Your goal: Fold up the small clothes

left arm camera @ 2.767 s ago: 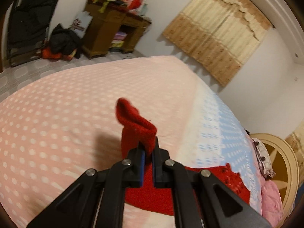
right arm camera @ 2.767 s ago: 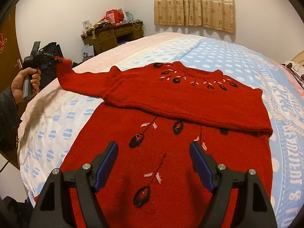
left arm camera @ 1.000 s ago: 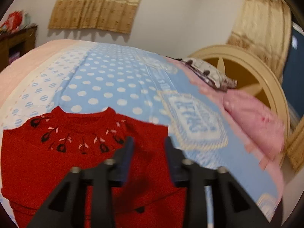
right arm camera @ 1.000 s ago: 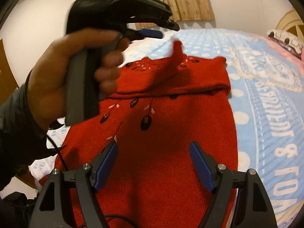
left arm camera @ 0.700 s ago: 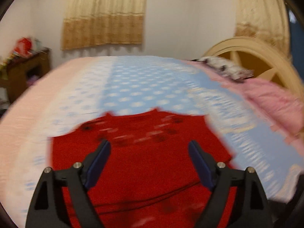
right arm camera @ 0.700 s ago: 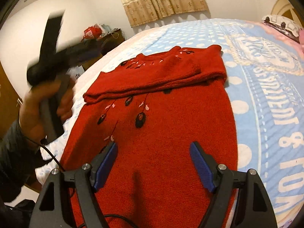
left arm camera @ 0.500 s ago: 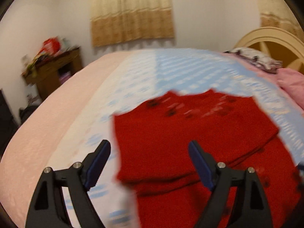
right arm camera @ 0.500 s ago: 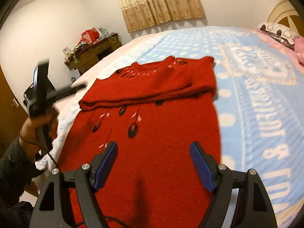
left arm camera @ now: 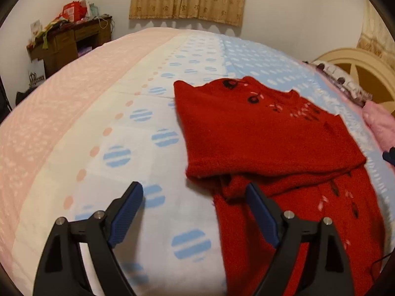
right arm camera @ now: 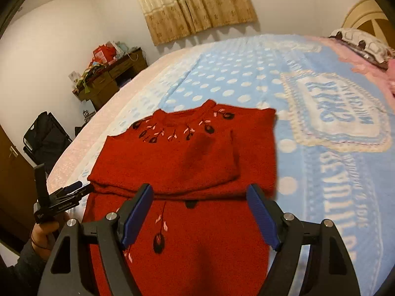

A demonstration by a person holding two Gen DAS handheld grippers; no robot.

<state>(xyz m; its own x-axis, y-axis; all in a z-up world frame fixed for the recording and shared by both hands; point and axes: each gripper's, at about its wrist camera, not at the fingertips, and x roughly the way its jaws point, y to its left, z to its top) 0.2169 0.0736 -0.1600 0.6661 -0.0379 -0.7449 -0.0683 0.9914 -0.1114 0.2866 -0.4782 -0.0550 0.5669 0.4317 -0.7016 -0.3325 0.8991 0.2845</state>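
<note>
Bedroom all around you: white walls, tan curtains over the window at the back, and a big bed filling both views, its cover pink along the far left edge, then white with striped blue dots, then blue with white dots further right.

Over on the left in your right wrist view, a dark folding rack stands on the floor against the wall, and behind it a cluttered wooden desk piled with red and green bits. Low on that same side your left hand grips the handle, and your left gripper reaches toward the left edge of the red sweater; from this angle its fingers overlap. Your left wrist view settles it: left gripper spread wide, nothing between the blue pads, hanging over the white spotted cover just beside the sweater's left edge, with its right finger over the red knit.

Centre now. The red sweater lies flat on the bed, neckline away from you, black and pink leaf embroidery around the collar and down the front. Both sleeves are folded across the chest, forming a thick band over the upper body; the lower body runs toward you.

Your right gripper is spread wide too, empty, poised above the sweater's lower half.

Far right, a pink blanket and patterned pillow sit by the cream headboard.
</note>
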